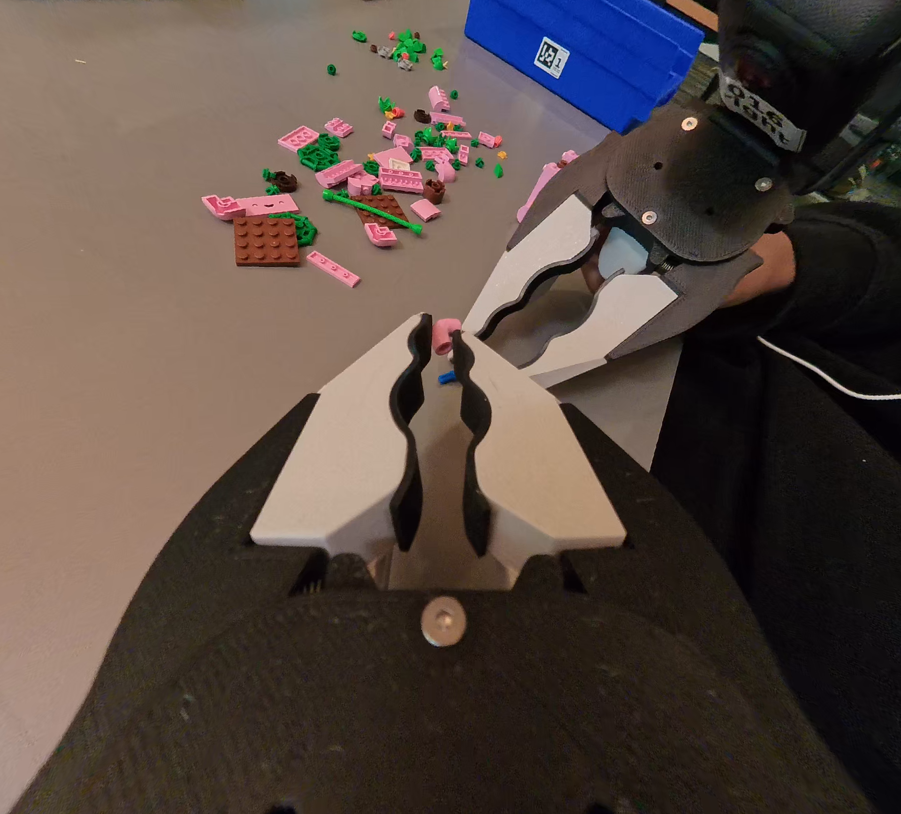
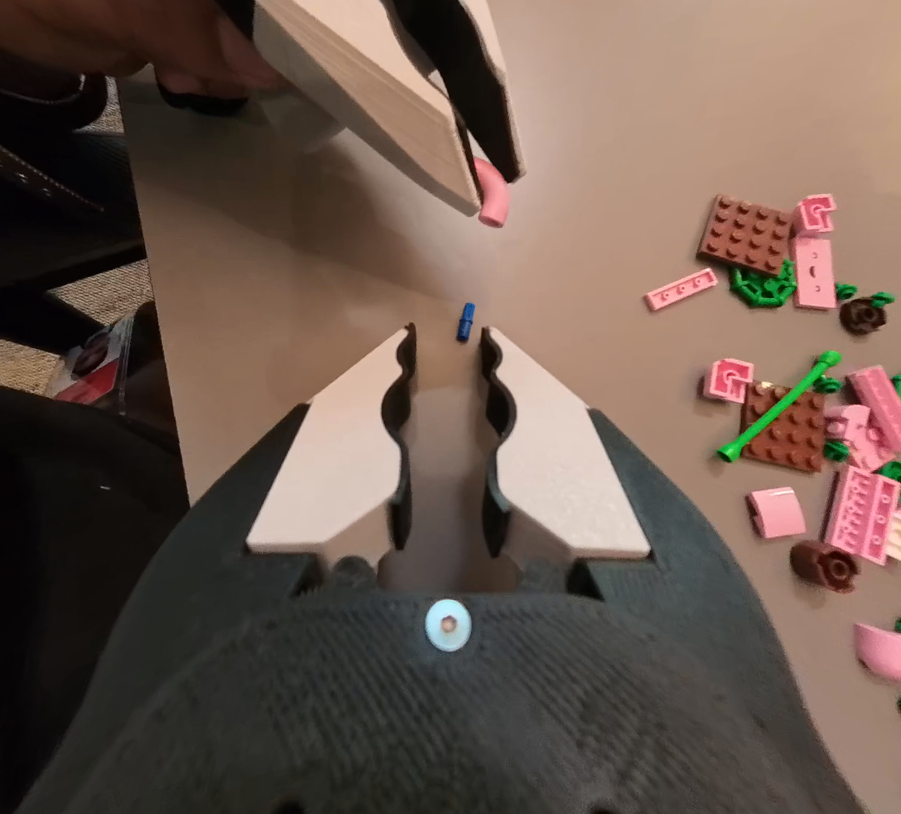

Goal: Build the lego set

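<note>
My left gripper [image 1: 440, 325] is shut on a small pink elbow-shaped piece [image 1: 443, 335] and holds it a little above the grey table. In the right wrist view the left gripper [image 2: 492, 186] comes in from the top with the pink piece [image 2: 493, 201] sticking out of its tips. A small blue pin [image 2: 465, 321] lies on the table just ahead of my right gripper [image 2: 448, 330], which is open and empty. The pin also shows below the left fingers [image 1: 446, 378], and the right gripper [image 1: 502, 347] is close on the right.
Loose pink, green and brown pieces lie spread on the table, among them a brown studded plate [image 1: 265, 240] [image 2: 746, 235] and a green flexible rod [image 1: 373, 211] [image 2: 775, 405]. A blue bin [image 1: 575, 30] stands at the back right. The table edge [image 2: 146, 254] is close.
</note>
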The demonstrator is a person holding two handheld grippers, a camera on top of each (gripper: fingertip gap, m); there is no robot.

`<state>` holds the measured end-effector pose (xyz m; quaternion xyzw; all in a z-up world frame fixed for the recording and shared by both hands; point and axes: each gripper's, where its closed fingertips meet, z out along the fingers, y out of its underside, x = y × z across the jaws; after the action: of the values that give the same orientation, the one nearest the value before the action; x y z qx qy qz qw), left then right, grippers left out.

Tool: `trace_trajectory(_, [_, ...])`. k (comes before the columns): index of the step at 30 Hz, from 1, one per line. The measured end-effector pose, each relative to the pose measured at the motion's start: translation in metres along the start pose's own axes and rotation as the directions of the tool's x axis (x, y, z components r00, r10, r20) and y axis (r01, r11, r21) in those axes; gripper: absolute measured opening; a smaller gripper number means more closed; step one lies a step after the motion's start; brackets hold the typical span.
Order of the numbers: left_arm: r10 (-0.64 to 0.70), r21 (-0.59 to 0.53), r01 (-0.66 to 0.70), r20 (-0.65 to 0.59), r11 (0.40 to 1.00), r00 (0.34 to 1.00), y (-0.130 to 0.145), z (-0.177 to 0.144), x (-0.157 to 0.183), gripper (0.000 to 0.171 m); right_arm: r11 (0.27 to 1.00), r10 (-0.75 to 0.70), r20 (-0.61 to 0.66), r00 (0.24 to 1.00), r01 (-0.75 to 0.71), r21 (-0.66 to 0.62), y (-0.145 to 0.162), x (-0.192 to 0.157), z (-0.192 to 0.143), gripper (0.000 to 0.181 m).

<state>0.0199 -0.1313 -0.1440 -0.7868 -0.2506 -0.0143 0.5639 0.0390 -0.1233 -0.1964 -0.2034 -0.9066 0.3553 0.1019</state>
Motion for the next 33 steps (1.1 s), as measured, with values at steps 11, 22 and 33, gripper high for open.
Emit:
trace_trajectory(11, [-0.013, 0.009, 0.013, -0.011, 1.000, 1.000, -0.001, -0.001, -0.001, 0.006, 0.997, 0.062, 0.019, 0.998, -0.062, 0.044, -0.003, 0.003, 0.004, 0.017])
trace_trajectory(22, [-0.069, 0.193, 0.115, -0.231, 0.974, 0.971, -0.023, -0.021, 0.017, 0.006, 0.983, 0.042, -0.006, 0.999, -0.040, 0.181, -0.019, 0.005, -0.024, 0.003])
trace_trajectory(33, [-0.309, 0.233, 0.656, -0.738, 0.718, 0.600, -0.074, -0.026, 0.038, 0.005, 0.807, 0.121, 0.179, 0.976, -0.202, 0.555, -0.071, 0.027, -0.135, 0.002])
